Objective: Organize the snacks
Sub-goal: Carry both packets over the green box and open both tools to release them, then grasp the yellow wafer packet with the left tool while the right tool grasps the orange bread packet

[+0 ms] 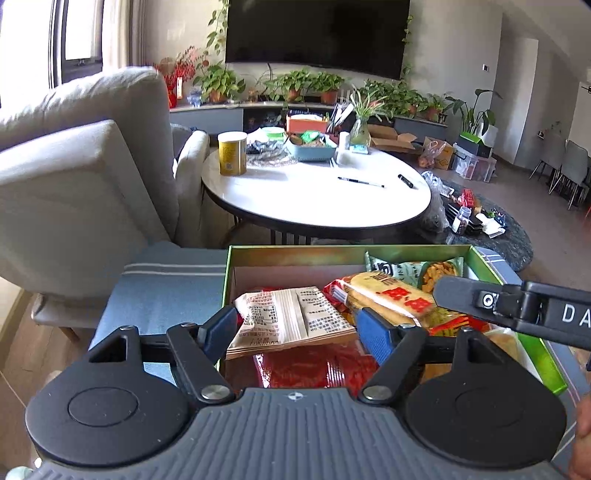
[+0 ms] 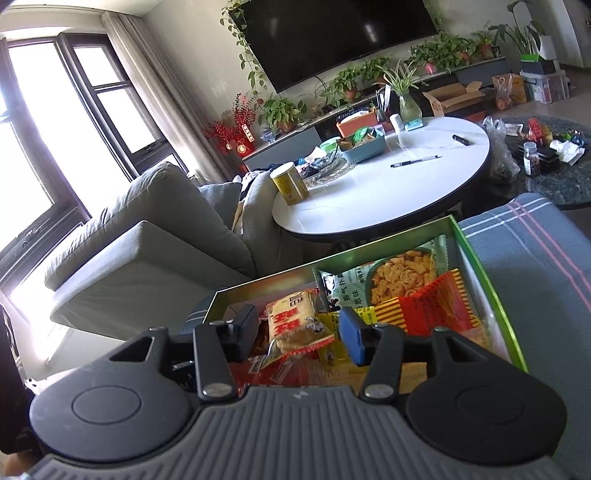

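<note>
Nearest us, the left gripper (image 1: 295, 328) has its jaws spread, and a beige snack packet (image 1: 291, 319) lies between the fingers; its left edge looks to meet the left pad, while on the blue right pad we cannot tell contact. The packet's back panel carries small black print, too fine for us to read. Under it we see a red wrapper (image 1: 317, 365), half hidden by the gripper body.

The right gripper (image 2: 295, 330) also has its jaws spread, standing either side of a pale rice-cracker pack (image 2: 295, 325) with large red characters, neither pad clearly pressing it. In the left wrist view that gripper comes in from the right edge, cut off, showing the white letters "DA".

All the snacks sit in a green box (image 2: 491, 295) on a blue striped cloth (image 2: 535, 266). Further in lie a green-and-white bag (image 2: 388, 277) picturing golden crisps, with characters we cannot make out, and a red-and-yellow striped packet (image 2: 428, 310) partly covering it. The near end of the box is hidden behind both grippers.

Beyond, we see a white round table (image 1: 317, 195) bearing a yellow canister (image 1: 232, 153) and a pen (image 1: 360, 182), a grey sofa (image 1: 85, 155), and a dark screen (image 1: 317, 33) above potted plants.
</note>
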Motion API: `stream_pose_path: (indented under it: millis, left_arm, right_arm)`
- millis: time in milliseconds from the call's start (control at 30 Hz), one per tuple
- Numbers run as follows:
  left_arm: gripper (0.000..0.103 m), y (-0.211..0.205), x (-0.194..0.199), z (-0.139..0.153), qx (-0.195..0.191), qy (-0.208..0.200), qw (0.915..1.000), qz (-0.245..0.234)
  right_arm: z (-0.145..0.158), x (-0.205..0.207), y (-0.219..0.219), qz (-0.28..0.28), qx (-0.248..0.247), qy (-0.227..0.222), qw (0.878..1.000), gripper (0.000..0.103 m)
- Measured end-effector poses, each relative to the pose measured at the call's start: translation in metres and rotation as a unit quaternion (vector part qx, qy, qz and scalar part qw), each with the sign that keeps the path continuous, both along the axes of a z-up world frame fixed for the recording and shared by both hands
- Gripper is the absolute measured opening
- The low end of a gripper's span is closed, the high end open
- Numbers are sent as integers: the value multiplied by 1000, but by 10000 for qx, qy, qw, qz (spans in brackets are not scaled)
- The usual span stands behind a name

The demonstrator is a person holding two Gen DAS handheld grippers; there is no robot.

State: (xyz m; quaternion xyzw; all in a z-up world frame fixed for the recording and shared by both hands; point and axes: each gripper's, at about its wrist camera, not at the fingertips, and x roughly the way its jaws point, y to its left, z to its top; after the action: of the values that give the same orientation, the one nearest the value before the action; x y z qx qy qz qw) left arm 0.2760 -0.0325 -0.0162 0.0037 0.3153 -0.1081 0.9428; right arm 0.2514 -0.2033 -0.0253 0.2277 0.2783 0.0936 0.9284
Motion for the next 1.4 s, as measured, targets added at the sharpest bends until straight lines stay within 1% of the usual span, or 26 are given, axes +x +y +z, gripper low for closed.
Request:
stream_pose_path:
  millis: [200, 433, 500, 667, 800, 933, 1000, 1067, 1133, 1200, 1233, 1300, 1400]
  left_arm:
    - [71, -4, -21, 13, 151, -191, 9996, -138]
    - [72, 6, -54, 20, 89, -231, 9995, -184]
    - [75, 12, -68, 19, 34, -188, 9995, -255]
    - [75, 26, -104, 11, -9, 25, 9988, -487]
    - [75, 36, -131, -2, -4, 174, 9986, -495]
    - [75, 45, -155, -17, 8, 369, 9972, -649]
    - [78, 50, -166, -24, -59, 597, 9945, -855]
    - [78, 55, -176, -31, -204, 851, 9895, -1152]
    - [78, 59, -188, -35, -304, 962, 9853, -1375]
    - [80, 62, -197, -39, -316, 1038, 9804, -1642]
    - [80, 62, -203, -41, -309, 1098, 9777, -1761]
    - [80, 62, -211, -48, -156, 1249, 9738, -1894]
    - [80, 63, -223, -55, 101, 1245, 9721, -1983]
  right_arm:
    - [7, -17, -5, 25, -38, -90, 9999, 74]
    - [12, -44, -9, 70, -67, -181, 9998, 74]
    - [13, -54, -9, 101, -104, -193, 9997, 74]
    - [11, -75, -5, 232, -286, -223, 9991, 74]
    - [8, -84, 1, 317, -337, -170, 9988, 74]
    - [5, -91, 8, 390, -345, -121, 9986, 74]
    - [4, -97, 10, 408, -353, -104, 9985, 74]
    - [3, -102, 11, 415, -360, -90, 9985, 74]
    - [2, -106, 11, 416, -368, -73, 9984, 74]
    - [1, -110, 12, 404, -373, -60, 9985, 74]
    - [1, -111, 12, 395, -367, -57, 9985, 74]
    - [1, -115, 12, 381, -331, -63, 9987, 74]
    - [0, -118, 12, 385, -309, -68, 9988, 74]
